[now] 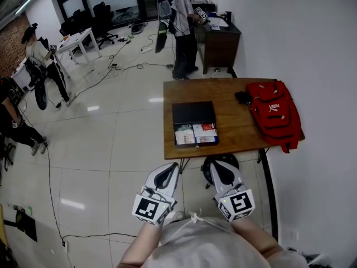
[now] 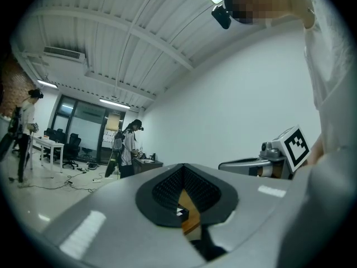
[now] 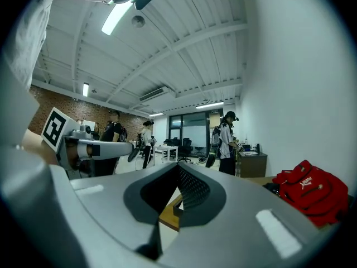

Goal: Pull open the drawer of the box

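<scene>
Looking down from the head view, we see the left gripper point(image 1: 167, 172) near our body, short of the table point(image 1: 240, 135), its jaws clenched on nothing. The left gripper view shows them pressed together, with only a sliver of wood in the slit, and adds the other gripper's marker cube point(image 2: 294, 145) at its right.

Farther out, the box point(image 1: 193, 113) lies on the table's left part. Its drawer point(image 1: 196, 134) is pulled out toward the near edge, with packets inside. Only the head view shows this.

Just right of the left one, the right gripper point(image 1: 218, 169) is likewise clenched and empty, apart from the table. The right gripper view catches the table's edge beyond its closed jaws. The red backpack point(image 1: 274, 113) lies on the table's right end and also shows in the right gripper view.
</scene>
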Available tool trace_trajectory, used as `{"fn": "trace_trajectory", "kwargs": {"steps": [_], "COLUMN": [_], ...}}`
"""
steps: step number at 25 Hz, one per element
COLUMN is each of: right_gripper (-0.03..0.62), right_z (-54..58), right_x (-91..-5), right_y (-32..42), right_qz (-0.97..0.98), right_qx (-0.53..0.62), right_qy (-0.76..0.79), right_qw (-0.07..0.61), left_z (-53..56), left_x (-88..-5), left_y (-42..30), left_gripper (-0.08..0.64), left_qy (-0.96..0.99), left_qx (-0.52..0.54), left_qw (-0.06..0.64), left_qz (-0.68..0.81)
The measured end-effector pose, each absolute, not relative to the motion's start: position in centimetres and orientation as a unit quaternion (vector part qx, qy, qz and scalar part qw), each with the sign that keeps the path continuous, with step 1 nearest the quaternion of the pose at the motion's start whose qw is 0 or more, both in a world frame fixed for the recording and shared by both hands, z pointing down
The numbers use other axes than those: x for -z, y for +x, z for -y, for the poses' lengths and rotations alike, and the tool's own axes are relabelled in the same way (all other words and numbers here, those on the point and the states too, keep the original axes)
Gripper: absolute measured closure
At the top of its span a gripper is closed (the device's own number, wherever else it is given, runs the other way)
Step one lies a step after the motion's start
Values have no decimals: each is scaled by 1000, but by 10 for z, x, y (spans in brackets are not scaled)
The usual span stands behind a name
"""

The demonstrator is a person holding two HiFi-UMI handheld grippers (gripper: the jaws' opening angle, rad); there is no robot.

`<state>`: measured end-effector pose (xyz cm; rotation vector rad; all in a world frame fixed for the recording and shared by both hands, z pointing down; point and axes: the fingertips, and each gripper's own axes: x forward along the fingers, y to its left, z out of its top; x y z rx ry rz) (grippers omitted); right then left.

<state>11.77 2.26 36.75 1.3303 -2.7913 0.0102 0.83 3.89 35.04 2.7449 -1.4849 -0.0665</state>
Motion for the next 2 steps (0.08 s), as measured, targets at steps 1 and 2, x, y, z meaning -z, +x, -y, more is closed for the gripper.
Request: {"fn": "trace_trajectory", "kwargs": {"steps": [1, 2], "right_gripper": [584, 584], "right_z": [-22, -22], "right_x": [-368, -368], "right_y": [118, 119], "right_qz": [903, 903], "right_qx": [-3, -3], "right_qy": [430, 429], "right_qw": [26, 28], "left_z": [-38, -38], "left_x": [-350, -350], "left_y": [8, 8], "left_gripper": [557, 557], "left_qy": [879, 879], "left_qx": [19, 18], "left_qw": [11, 11], "left_qz": [476, 477]}}
